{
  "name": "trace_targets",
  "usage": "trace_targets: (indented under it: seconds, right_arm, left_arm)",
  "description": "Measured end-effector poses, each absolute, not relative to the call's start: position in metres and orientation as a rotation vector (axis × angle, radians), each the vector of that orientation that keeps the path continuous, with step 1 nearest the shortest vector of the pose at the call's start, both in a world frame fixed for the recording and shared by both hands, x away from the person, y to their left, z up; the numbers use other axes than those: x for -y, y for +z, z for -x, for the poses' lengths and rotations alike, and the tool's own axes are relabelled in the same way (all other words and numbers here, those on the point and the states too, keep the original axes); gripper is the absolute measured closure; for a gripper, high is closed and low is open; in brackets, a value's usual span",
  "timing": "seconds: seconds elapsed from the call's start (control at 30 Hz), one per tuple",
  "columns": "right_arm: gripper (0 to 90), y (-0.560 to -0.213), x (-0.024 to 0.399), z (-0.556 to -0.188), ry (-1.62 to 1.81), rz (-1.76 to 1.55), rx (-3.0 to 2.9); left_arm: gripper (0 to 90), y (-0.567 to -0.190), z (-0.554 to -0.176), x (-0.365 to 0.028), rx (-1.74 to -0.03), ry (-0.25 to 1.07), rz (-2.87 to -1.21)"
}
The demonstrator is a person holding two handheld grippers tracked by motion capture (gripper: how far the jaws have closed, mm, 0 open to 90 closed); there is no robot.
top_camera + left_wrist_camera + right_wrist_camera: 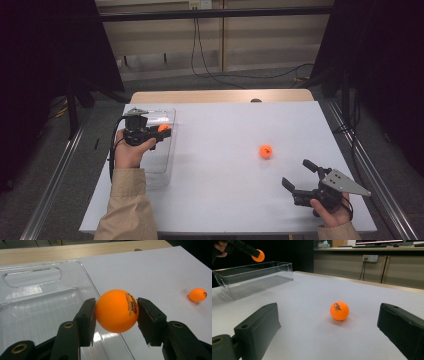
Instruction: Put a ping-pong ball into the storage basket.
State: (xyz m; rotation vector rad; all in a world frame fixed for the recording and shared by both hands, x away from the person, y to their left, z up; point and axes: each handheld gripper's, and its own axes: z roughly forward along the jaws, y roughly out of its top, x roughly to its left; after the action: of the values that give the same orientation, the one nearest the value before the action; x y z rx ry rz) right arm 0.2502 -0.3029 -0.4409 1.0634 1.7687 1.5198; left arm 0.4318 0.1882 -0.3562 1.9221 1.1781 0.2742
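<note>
Both balls are bright orange: the held ball (pixel 116 311) carries small black print, and the ball on the table (pixel 339 311) shows a similar dark mark, too small to read. The box (pixel 42 305) is clear and colourless. The tabletop (pixel 225 165) is white, with a pale wood strip (pixel 220 96) at its far edge. The left gripper (pixel 116 315) and right gripper (pixel 329 337) have black jaws. The sleeves (pixel 125 205) look beige.

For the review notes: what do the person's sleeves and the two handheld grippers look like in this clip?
Both forearms wear beige sleeves. Each gripper is black, with two blocky, flat-faced matte fingers joined by brass-coloured pivot pins. The right gripper carries a grey three-cornered plate on top, dotted with small holes. The left gripper bears a similar grey plate, and a black cable loops down beside that hand.
</note>
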Motion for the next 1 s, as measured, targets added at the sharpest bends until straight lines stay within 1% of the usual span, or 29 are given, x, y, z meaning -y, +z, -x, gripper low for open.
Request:
trace_targets:
  seconds: [1.0]
  right_arm:
    - [3.7, -0.4410, 0.3021, -0.2503, 1.522, -1.061, -1.772]
  left_arm:
    - [50.9, -0.3602, -0.4332, -0.1970, -1.218, 0.337, -1.927]
